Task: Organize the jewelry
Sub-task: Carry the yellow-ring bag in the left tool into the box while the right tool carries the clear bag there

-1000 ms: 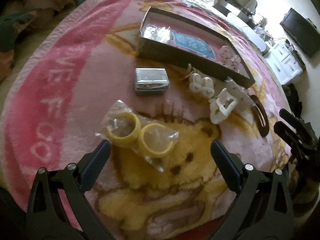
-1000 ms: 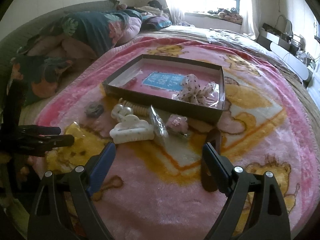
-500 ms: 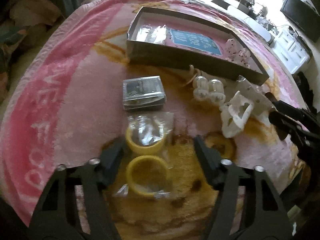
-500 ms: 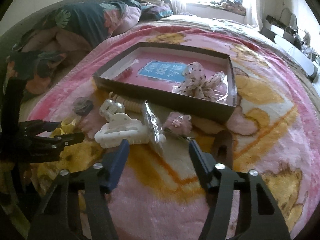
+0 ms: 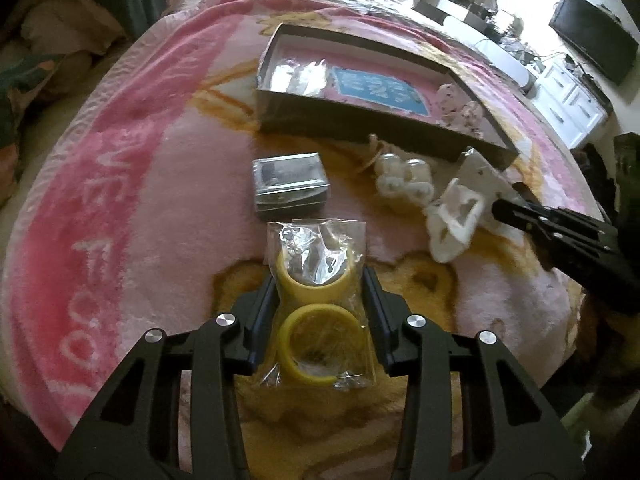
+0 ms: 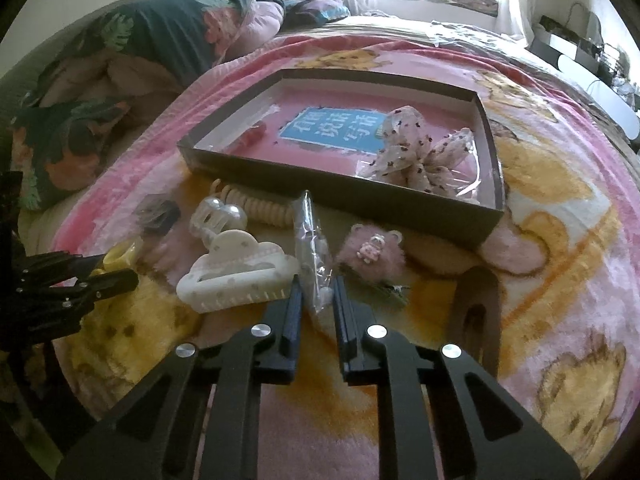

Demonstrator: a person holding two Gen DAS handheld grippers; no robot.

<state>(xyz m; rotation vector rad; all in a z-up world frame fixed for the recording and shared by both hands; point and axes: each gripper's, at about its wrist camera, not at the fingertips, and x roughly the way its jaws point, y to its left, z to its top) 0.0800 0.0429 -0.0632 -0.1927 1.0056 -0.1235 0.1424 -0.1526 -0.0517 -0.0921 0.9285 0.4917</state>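
Both tongs closed on clear bags over a pink blanket (image 6: 560,264) on a bed.

The left tongs (image 5: 320,292) have just been closing and are clenched on a bag of yellow rings (image 5: 318,300), one pad pressed to each side — the bag lies on the blanket, just in front of a small silver box (image 5: 289,184). The right tongs (image 6: 317,300) have likewise just been closing; a slim clear bag (image 6: 310,240) is pinched by its lower end between nearly shut jaws, standing on edge between a white claw clip (image 6: 236,276) and a fluffy pink clip (image 6: 370,256). Behind them a shallow tray (image 6: 340,188) is seen, in which a dotted bow (image 6: 420,156) rests. A brown clip (image 6: 478,320) lies to the right, apart from the rest.
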